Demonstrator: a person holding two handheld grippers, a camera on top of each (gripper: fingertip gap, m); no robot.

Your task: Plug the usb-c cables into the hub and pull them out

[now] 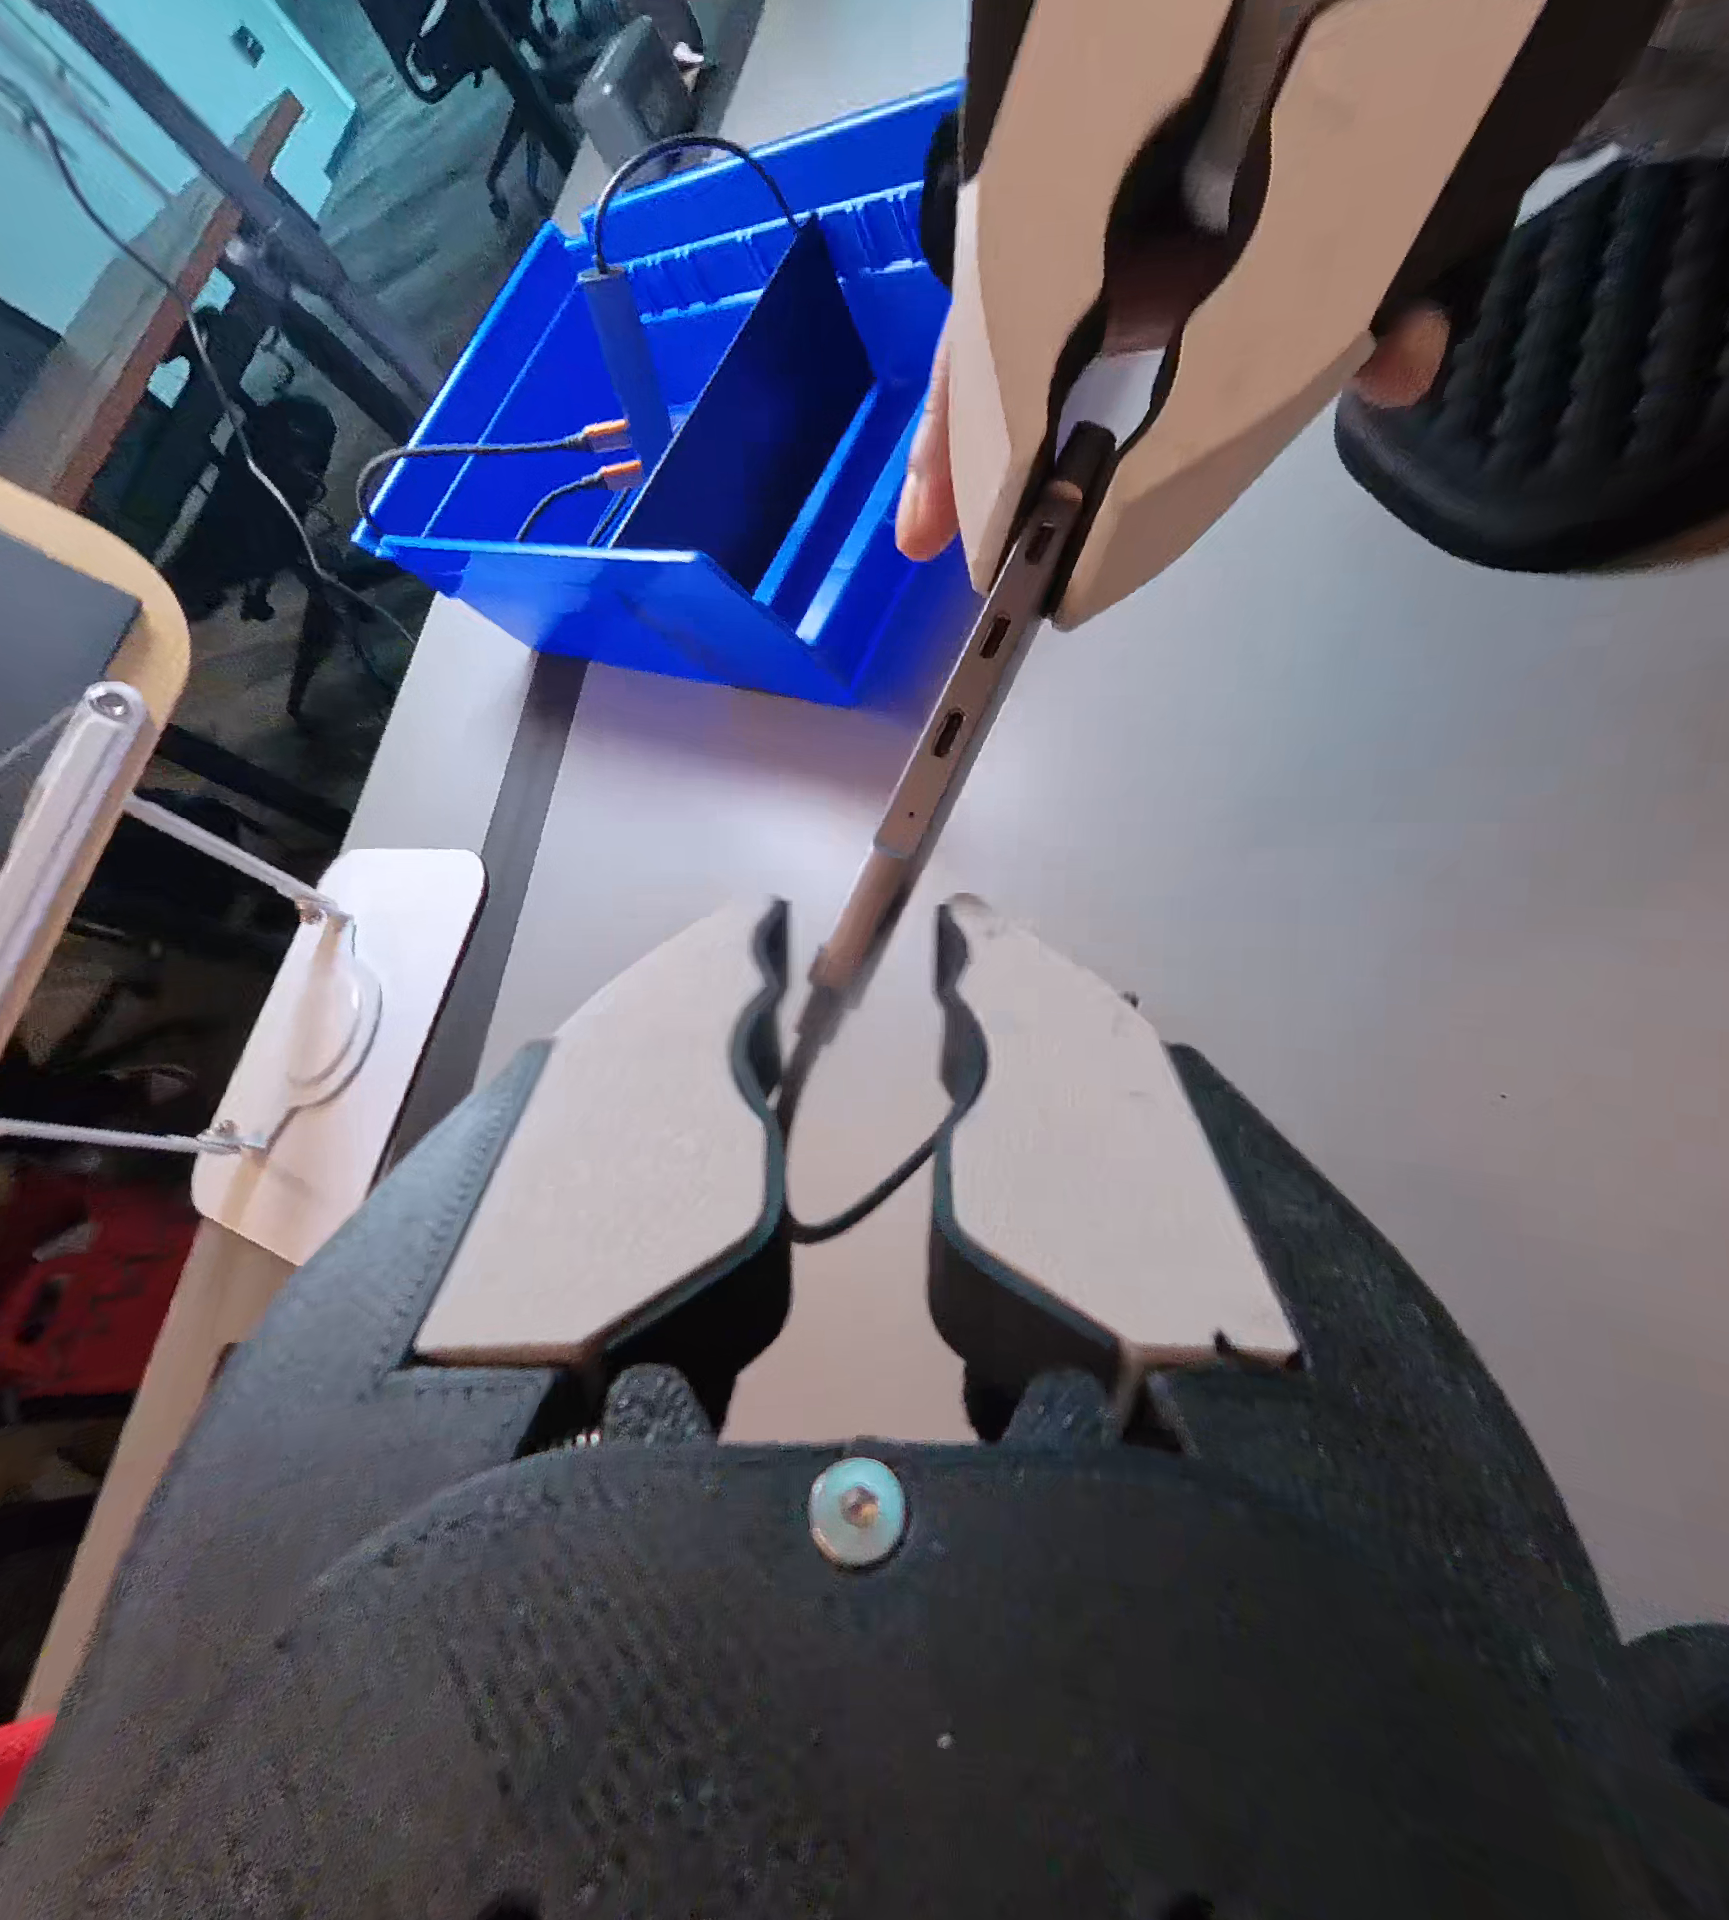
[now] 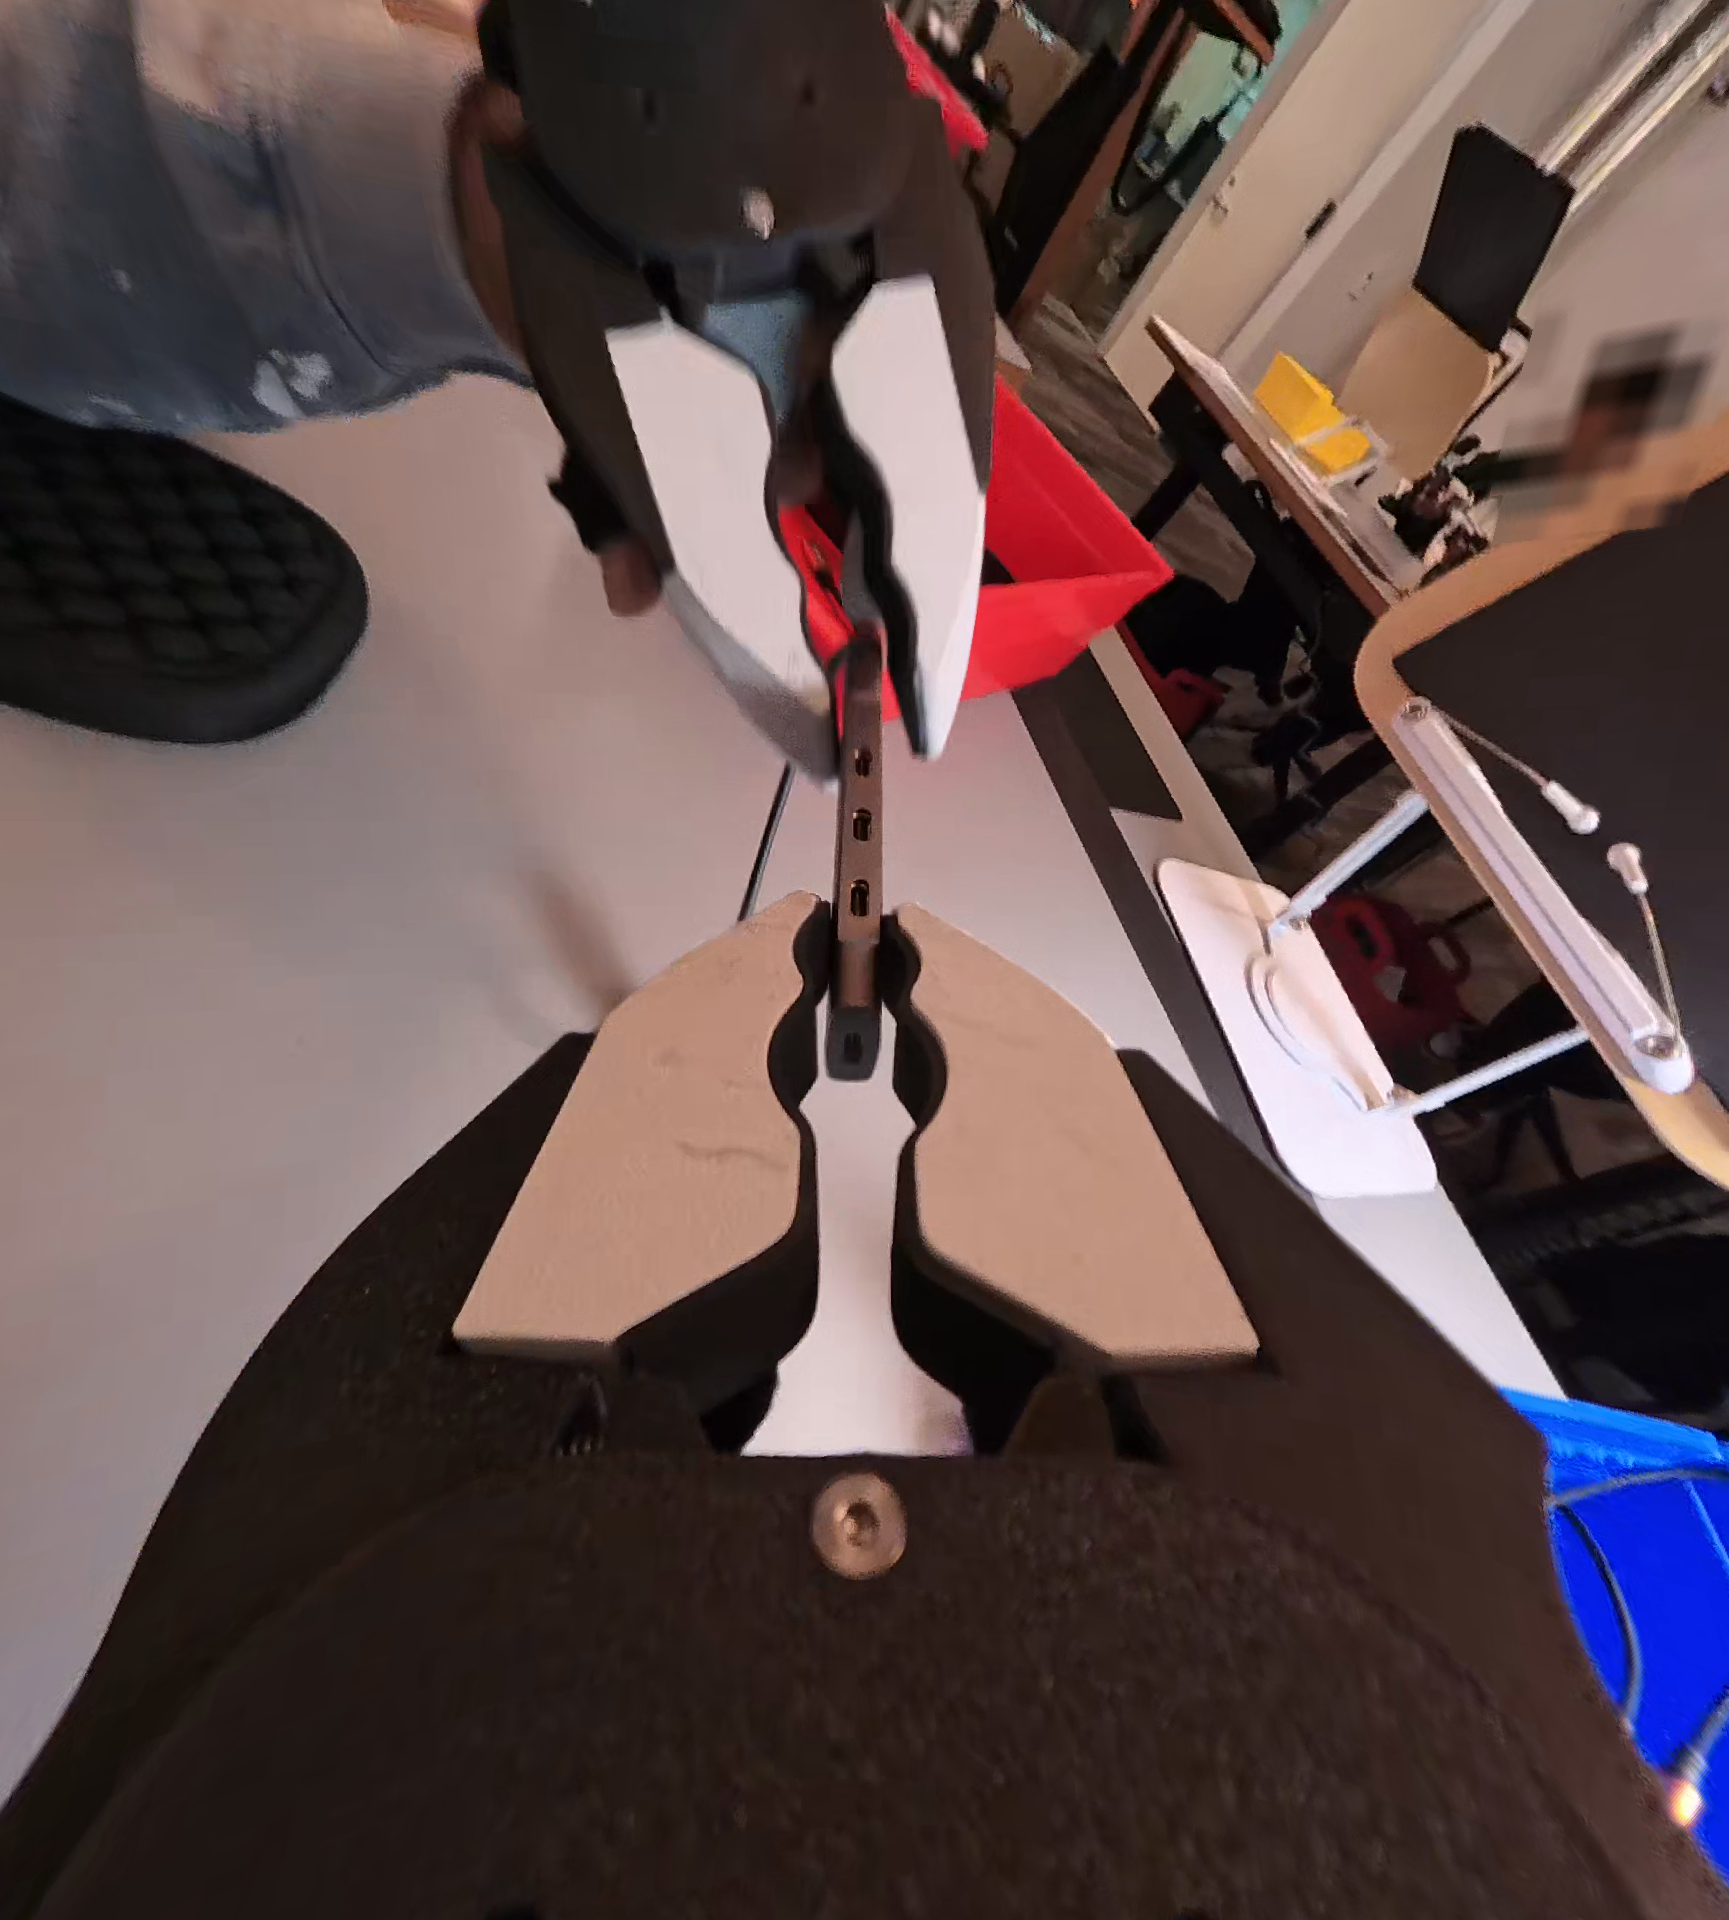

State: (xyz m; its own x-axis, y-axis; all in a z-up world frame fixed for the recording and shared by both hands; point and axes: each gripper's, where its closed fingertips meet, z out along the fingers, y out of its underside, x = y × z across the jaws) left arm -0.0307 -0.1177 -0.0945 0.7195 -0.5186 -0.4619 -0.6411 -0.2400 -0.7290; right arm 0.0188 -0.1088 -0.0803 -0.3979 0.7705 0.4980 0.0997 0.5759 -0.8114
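- While your left gripper (image 1: pixel 860 914) has its jaws spread around the hub's (image 1: pixel 953 727) cable end, touching nothing firmly, your right gripper (image 2: pixel 855 920) pinches the far end above the desk (image 1: pixel 1359 935).
- Ports look empty; next, likely fetch a cable.
- Farther off, a blue bin (image 1: pixel 631 613) holds another hub with orange-tipped cables (image 1: pixel 611 442) plugged in.

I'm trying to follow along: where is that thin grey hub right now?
The hub is held up above the white table, one end pinched in the right tool; its cable end sits between the open fingers of the left tool.

The hub (image 1: pixel 953 717) hangs above the desk (image 1: pixel 1359 883) between both grippers; behind it, a divided bin (image 1: pixel 631 613) holds another hub (image 1: pixel 626 358).
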